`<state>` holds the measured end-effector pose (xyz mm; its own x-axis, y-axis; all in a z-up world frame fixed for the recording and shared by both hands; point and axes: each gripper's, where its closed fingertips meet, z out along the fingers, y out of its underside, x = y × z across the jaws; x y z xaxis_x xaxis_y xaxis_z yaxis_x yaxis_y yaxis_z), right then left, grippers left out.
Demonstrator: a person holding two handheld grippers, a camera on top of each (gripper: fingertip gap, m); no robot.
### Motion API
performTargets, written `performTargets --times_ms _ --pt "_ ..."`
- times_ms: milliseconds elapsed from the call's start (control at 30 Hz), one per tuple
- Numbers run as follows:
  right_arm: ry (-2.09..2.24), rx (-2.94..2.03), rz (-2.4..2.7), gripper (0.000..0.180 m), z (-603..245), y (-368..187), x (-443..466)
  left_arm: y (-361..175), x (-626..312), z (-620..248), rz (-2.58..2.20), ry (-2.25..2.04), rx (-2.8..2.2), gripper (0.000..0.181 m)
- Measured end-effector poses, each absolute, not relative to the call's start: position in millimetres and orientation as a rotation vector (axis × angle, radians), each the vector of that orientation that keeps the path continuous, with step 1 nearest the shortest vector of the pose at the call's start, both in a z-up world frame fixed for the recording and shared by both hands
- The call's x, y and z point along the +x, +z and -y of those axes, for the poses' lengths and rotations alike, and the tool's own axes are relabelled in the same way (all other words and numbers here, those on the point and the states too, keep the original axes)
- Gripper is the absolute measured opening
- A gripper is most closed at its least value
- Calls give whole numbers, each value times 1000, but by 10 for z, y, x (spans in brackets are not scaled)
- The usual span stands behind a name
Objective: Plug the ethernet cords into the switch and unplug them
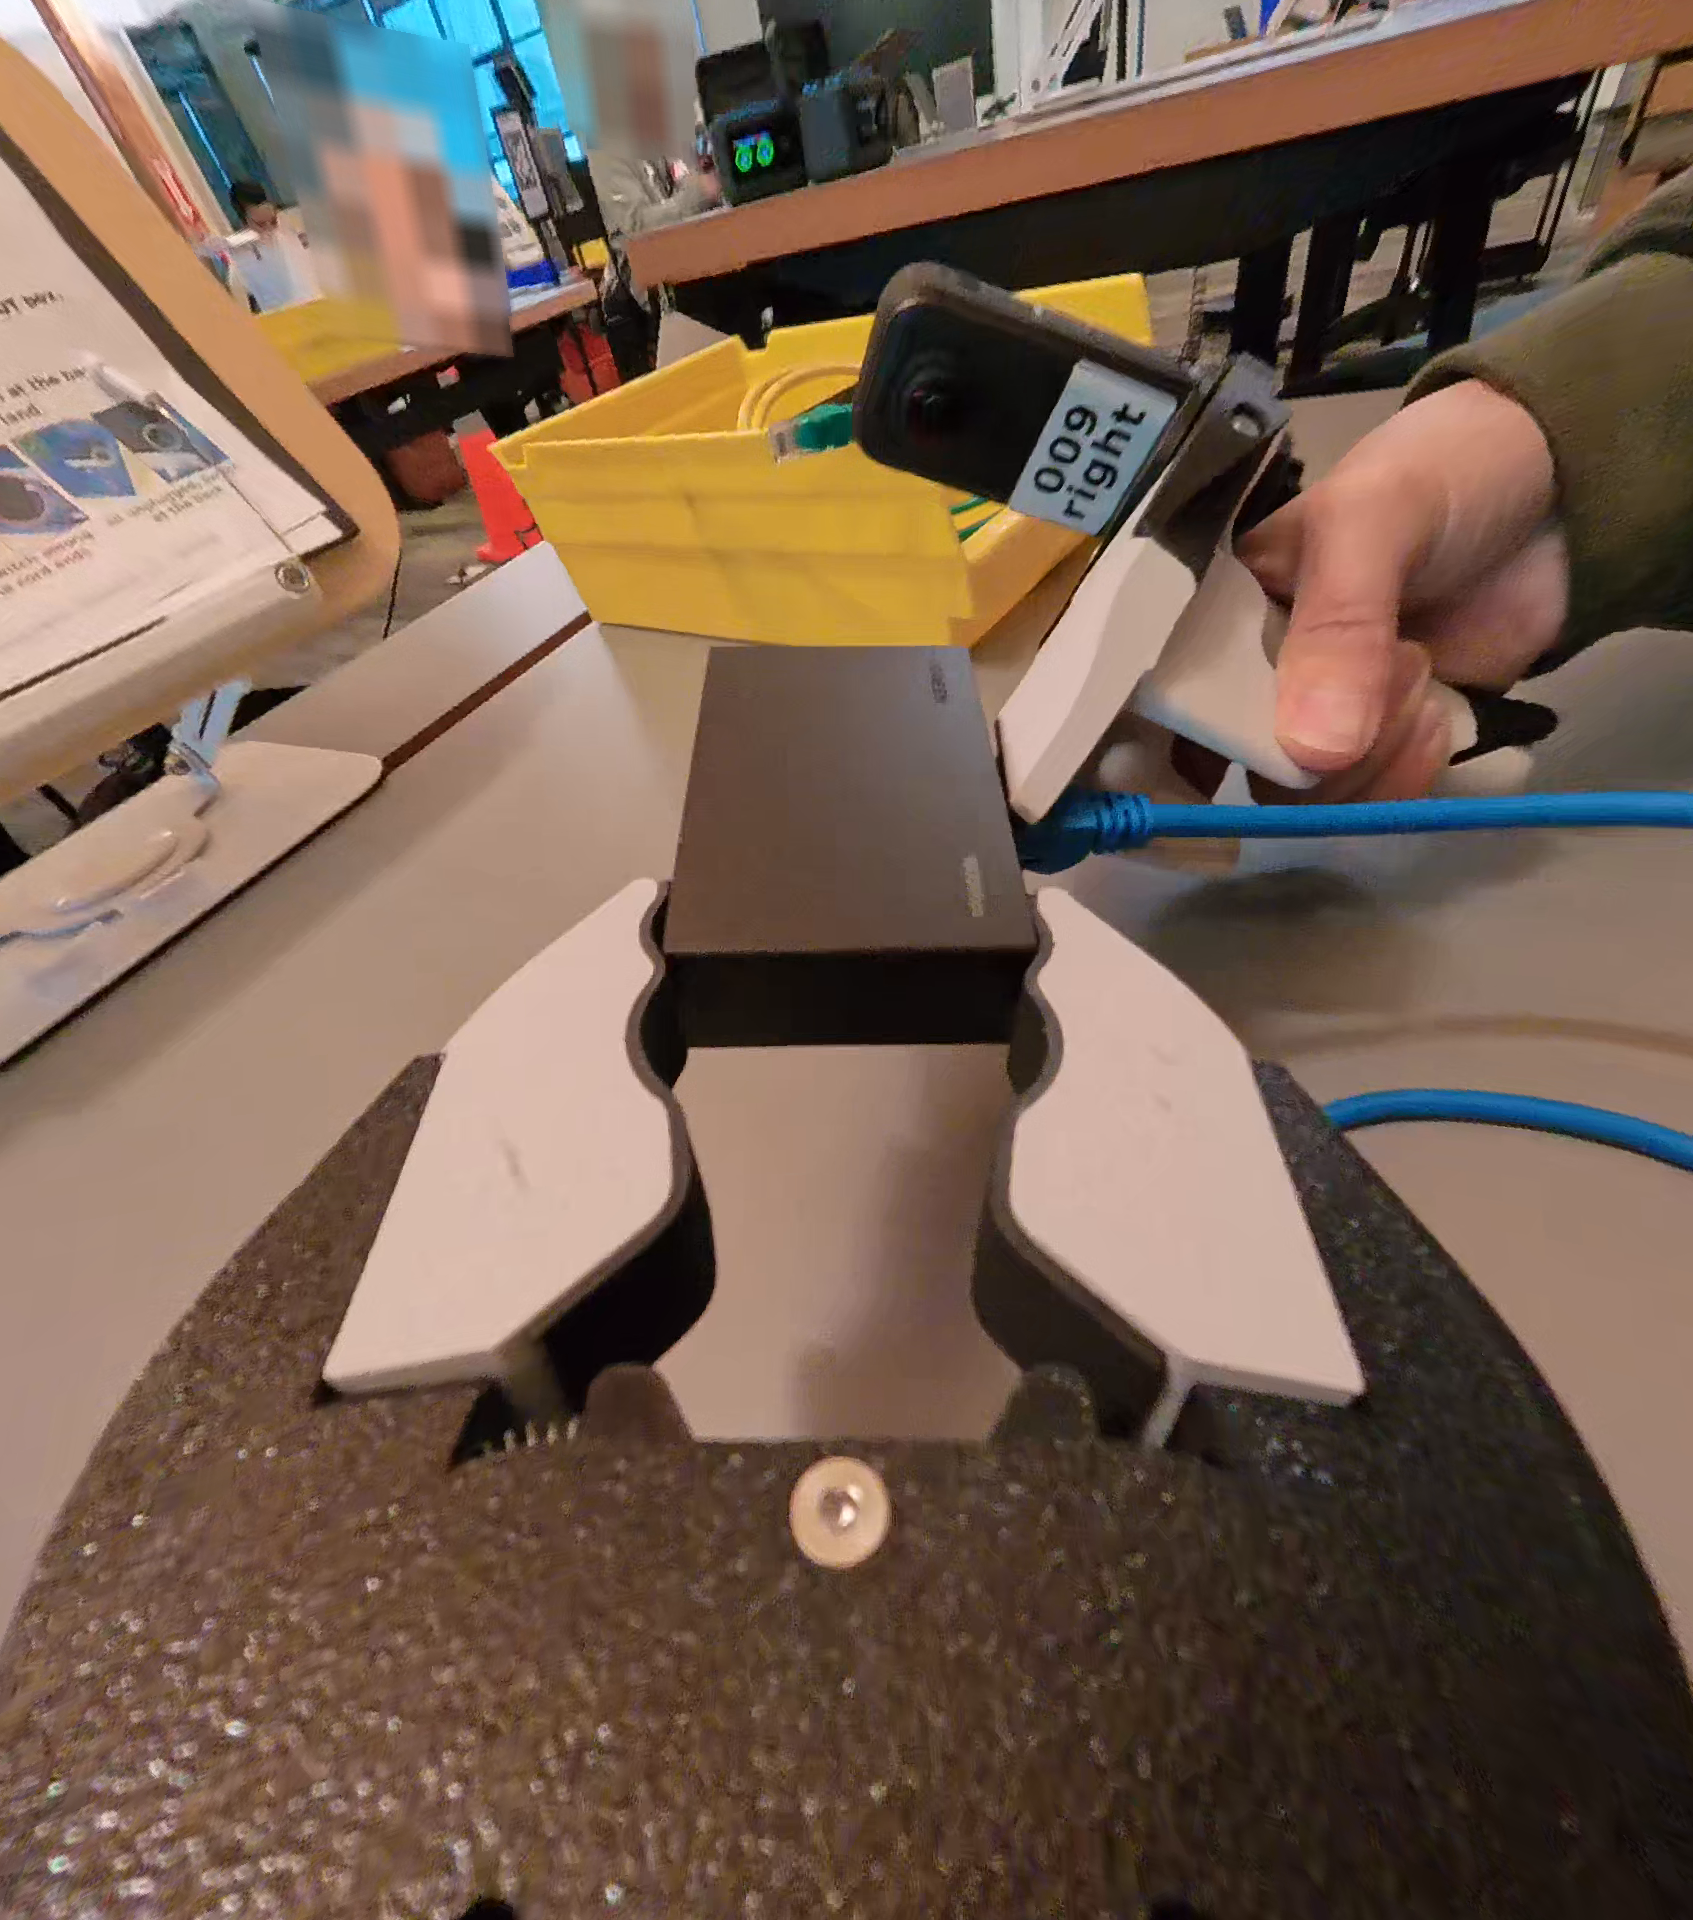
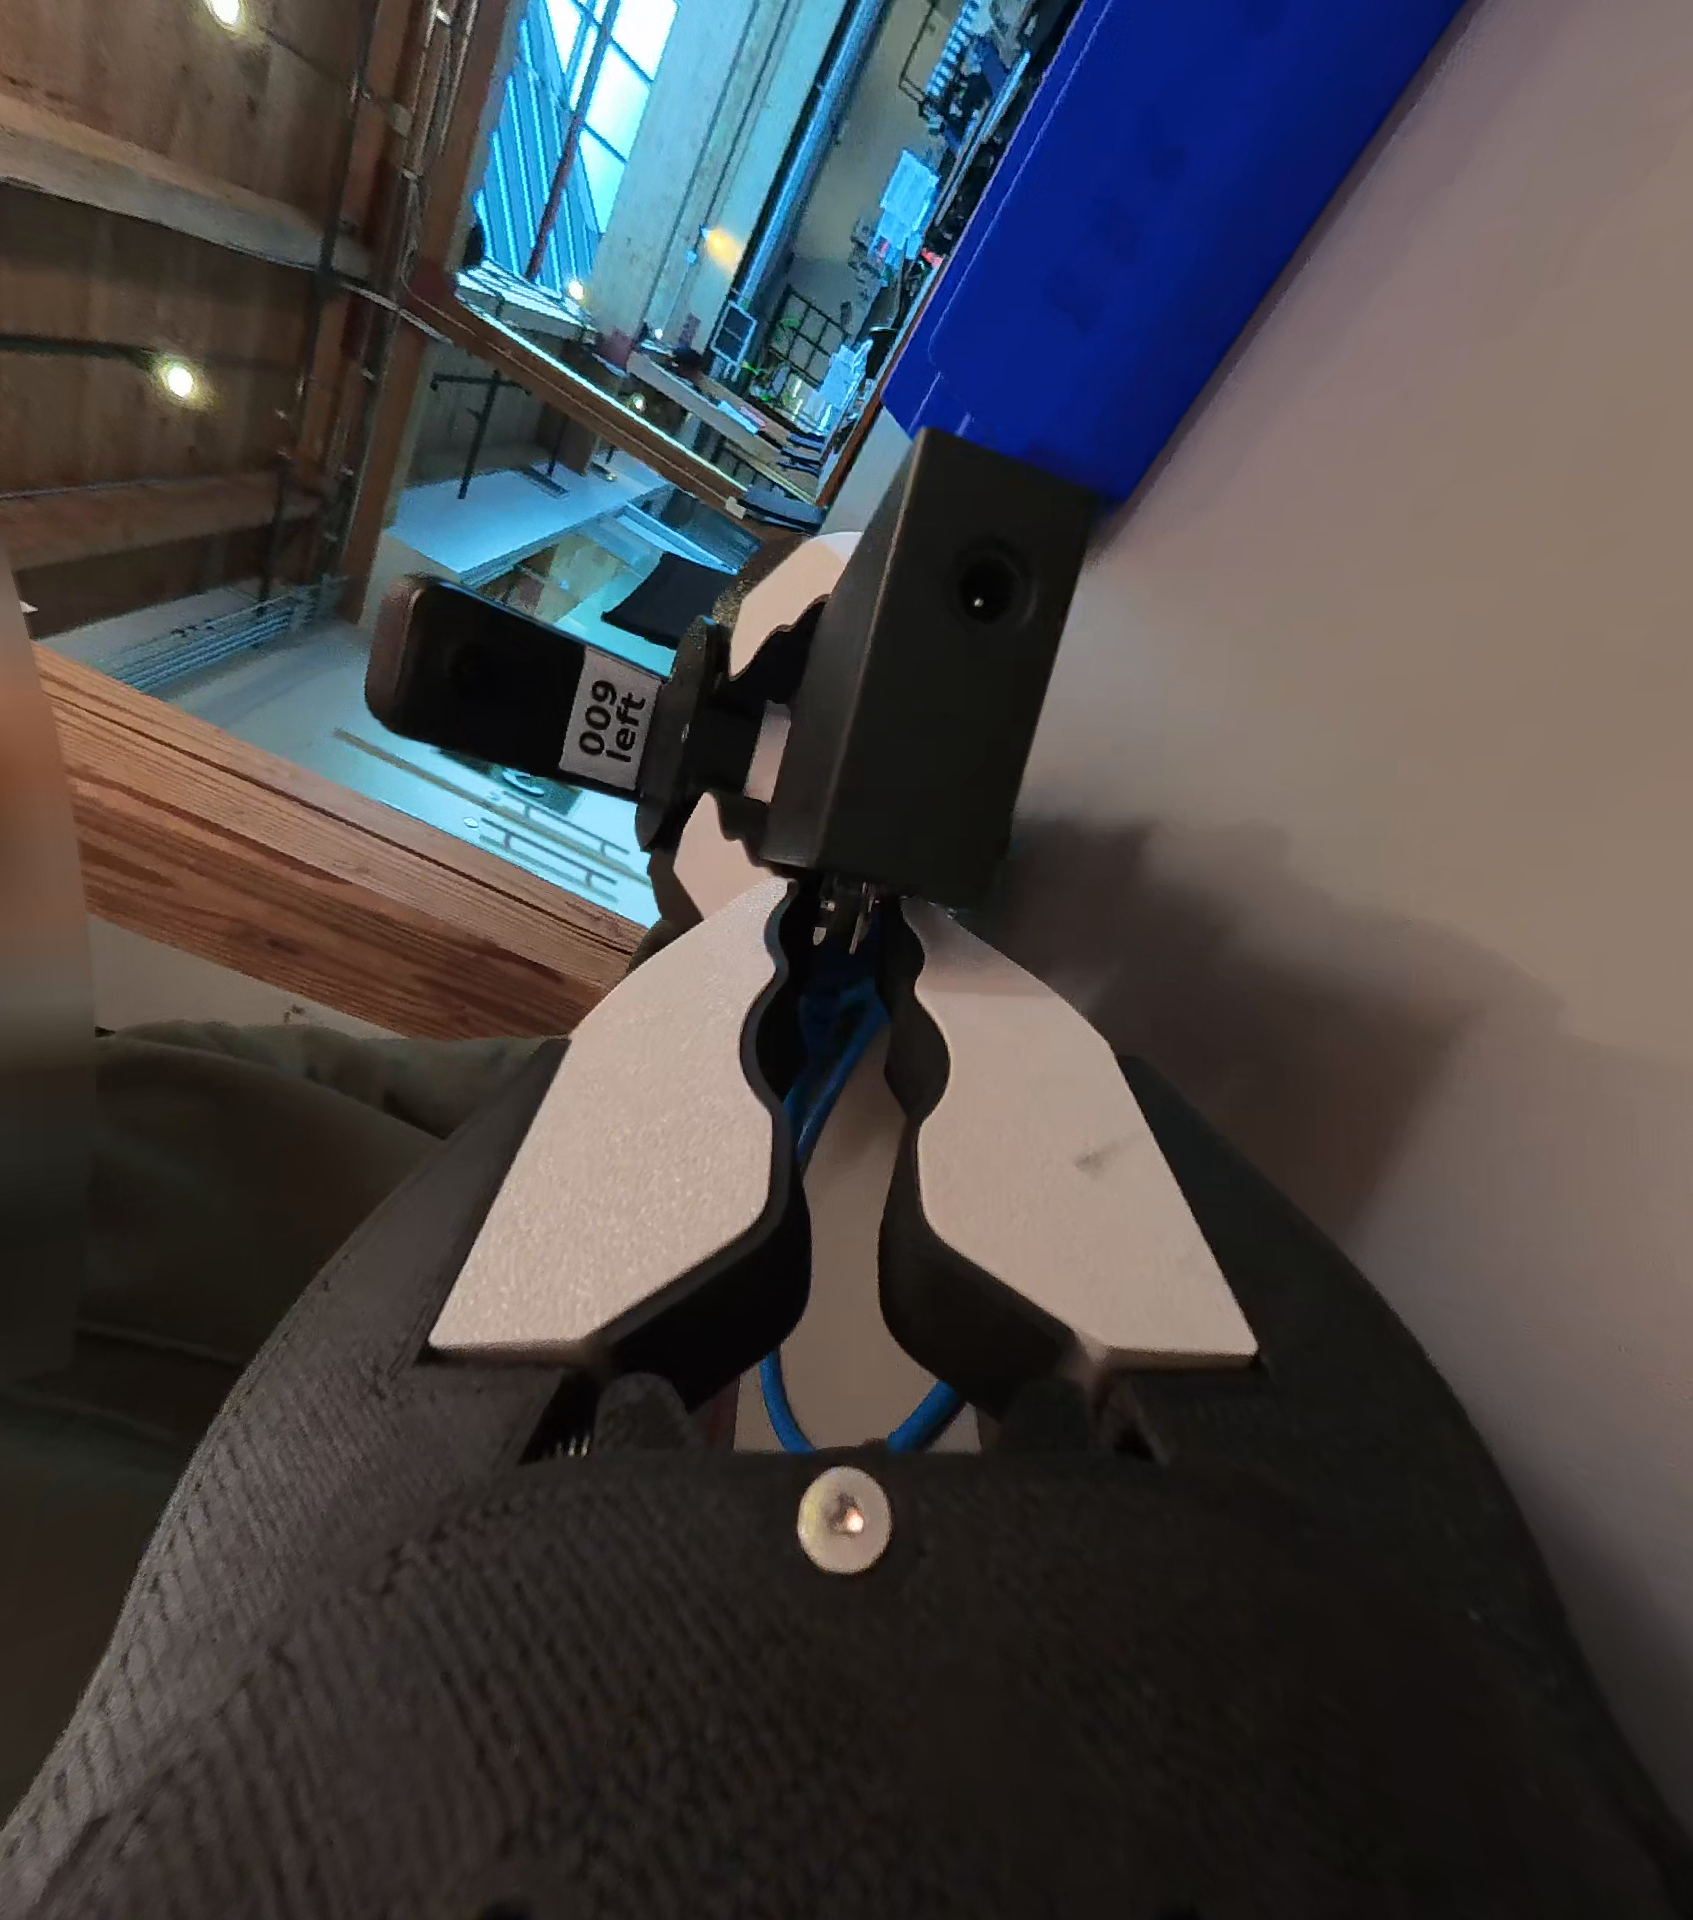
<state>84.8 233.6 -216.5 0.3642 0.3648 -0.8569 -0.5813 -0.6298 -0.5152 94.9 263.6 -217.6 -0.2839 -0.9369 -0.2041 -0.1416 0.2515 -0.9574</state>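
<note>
On the grey table, the left gripper clamps the near end of the black switch, whose long axis runs away from it, while the right gripper, nearly closed on the blue ethernet cord's plug, meets the switch's right side.

Left gripper level and low, white fingers spread wide yet clamping. Right gripper rolled sideways, fingers nearly closed, pinching; held in a bare hand, thumb on the grip.
</note>
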Motion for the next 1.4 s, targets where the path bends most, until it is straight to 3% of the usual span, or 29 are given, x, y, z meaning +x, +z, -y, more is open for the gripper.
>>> performTargets --times_ms 333,500,667,800,1033,1300,1400 --pt "1367 -1817 -236 15 -2367 -2195 936 -2203 1003 -2663 -1673 -953 -1017 61" --pt "898 -1918 -34 31 -2422 -2082 1088 -2190 994 -2994 -1598 -729 -1193 61" --pt "446 -1979 158 46 -2539 -2145 1008 -2116 1002 -3026 -1490 -836 -1329 61" --pt "130 -1978 275 12 -2613 -2163 1104 -2087 1004 -2990 -1467 -846 -1380 61" --pt "120 -1889 422 12 -2527 -1937 1064 -1738 956 -2798 -1481 -967 -1154 63" --pt "449 -1752 800 11 -2148 -1680 734 -1658 722 -2375 -1700 -1433 -1053 121" --pt "432 -1801 911 11 -2118 -1725 656 -1692 688 -2202 -1782 -1438 -973 127"
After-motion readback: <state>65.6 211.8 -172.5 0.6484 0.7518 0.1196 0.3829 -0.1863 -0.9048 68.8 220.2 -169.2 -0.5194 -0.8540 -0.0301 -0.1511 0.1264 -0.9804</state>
